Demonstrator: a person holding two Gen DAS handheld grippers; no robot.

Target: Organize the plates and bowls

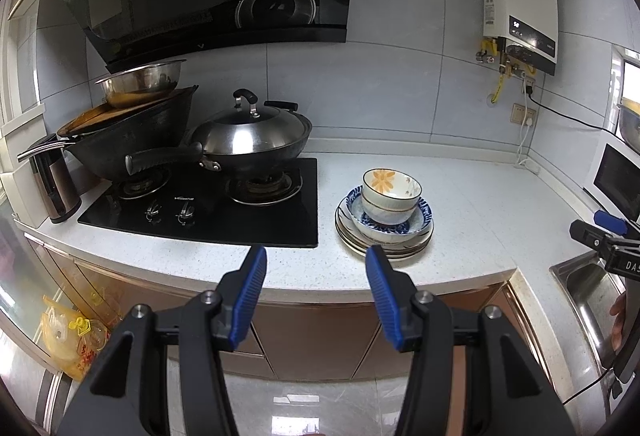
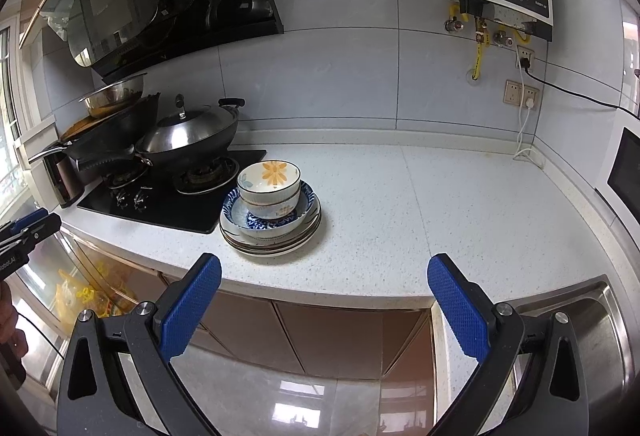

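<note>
**One neat stack, both grippers held back off the desk edge**

White speckled desk runs from the black gas hob on the left to the steel sink on the right, under grey wall tiles. Just beside the hob's right edge, the plates lie piled flat, a blue-patterned dish sits on them, and two nested flower bowls stand upright in the dish.

Both tools hang out in front of the cabinet face, clear of the desk. Left gripper has its jaws moderately apart and empty; right gripper is spread wide and also empty.

As a judgement: the crockery already forms one tidy pile, largest below. That fits either a finished sorting or a mixed pile waiting to be separated into kinds, and nothing here settles which, so no particular move can be named.

For any move, the open room is the long bare stretch of desk to the right of the pile, back to the wall. Tight spots are the hob and the lidded wok on the left, the desk's front edge close under the plates, and the sink rim at far right.
</note>
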